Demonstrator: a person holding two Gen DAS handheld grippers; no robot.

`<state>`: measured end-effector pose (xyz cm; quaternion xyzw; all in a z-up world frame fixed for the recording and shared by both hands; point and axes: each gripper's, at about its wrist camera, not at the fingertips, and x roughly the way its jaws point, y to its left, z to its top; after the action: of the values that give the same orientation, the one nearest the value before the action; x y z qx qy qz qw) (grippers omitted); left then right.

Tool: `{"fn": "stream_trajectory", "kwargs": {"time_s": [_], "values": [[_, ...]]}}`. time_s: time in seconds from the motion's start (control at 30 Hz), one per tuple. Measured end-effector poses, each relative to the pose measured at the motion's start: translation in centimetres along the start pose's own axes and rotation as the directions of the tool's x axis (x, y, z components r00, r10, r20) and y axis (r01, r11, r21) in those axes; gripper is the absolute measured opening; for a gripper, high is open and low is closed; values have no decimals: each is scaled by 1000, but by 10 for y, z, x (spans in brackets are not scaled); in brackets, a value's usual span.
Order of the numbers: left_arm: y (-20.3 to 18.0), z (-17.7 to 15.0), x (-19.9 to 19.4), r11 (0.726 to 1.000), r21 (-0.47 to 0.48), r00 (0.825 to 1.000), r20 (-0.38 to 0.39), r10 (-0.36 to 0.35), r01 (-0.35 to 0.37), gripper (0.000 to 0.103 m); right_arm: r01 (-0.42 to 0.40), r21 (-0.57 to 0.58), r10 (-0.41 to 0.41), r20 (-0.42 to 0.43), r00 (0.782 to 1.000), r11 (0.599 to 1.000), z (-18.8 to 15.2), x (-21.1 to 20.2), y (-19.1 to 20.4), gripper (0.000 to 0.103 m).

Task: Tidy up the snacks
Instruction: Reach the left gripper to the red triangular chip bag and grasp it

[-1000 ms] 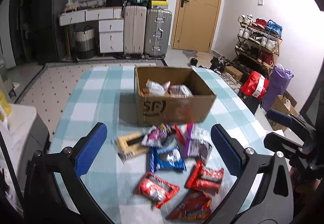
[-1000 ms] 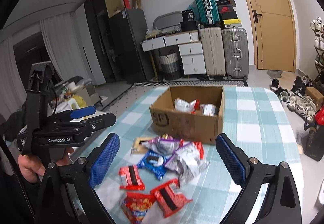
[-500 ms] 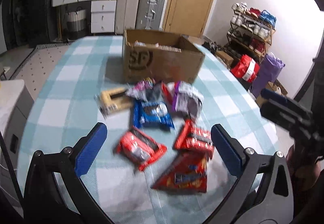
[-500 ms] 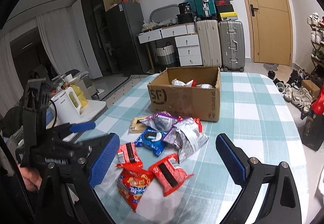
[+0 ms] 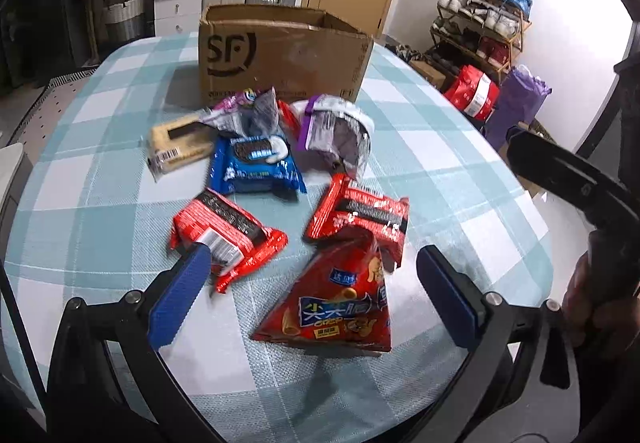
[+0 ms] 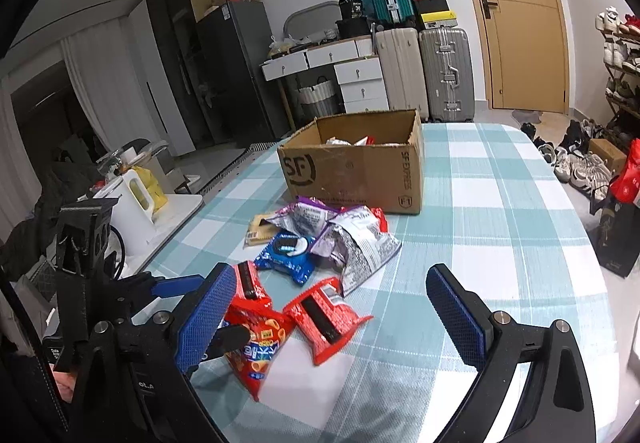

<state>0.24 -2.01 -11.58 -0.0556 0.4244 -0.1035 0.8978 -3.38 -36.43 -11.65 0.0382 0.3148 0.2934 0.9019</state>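
Nearest of all, low in the left wrist view, the left hand-held gripper [image 5: 316,299] hung spread wide over the checked bench [image 5: 460,171], pinching nothing, its blue pads either side of the red triangular crisp bag [image 5: 334,307] lying at lower centre. That bag looked light and puffed with air, its foil slick, so I judged it would slide and crackle under a hard squeeze; a gentle pinch on the flat sealed edge or across the narrow top would suit it better than the belly. The right hand-held gripper [image 6: 332,315] was likewise spread and empty, low in its own frame, a little off to the side of the pile. Just beyond the triangular bag lay two red packets [image 5: 224,235], one at left centre and one touching the bag's tip, both thin and soft. Further up the frame sat the blue biscuit pack [image 5: 256,167], firmer and likely fragile inside, then a tan packet [image 5: 176,147] to its left and two crumpled silver-purple bags [image 5: 336,131], limp and easy to take by a fold. At the far side, upper centre, stood the open cardboard box [image 5: 280,59] with a few snacks already inside.
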Motion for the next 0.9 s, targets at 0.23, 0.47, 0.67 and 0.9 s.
{"fn": "stream_trajectory", "kwargs": {"time_s": [0.23,0.47,0.67,0.9], "values": [[-5,-10,25,999,38,998,-58,-9,11,64,6,13,-6,-12,1000,1000,-6,2,-5,98],[4,-15,38,994,22,992,-79,-100,102,40,3,21,-3,-19,1000,1000,-10,5,-7,97],[7,-13,39,994,7,991,-79,-112,113,40,-2,35,3,-27,1000,999,-12,9,-8,98],[12,-15,28,993,-6,991,-56,-121,121,40,-2,41,4,-40,999,999,-14,13,-9,98]]}}
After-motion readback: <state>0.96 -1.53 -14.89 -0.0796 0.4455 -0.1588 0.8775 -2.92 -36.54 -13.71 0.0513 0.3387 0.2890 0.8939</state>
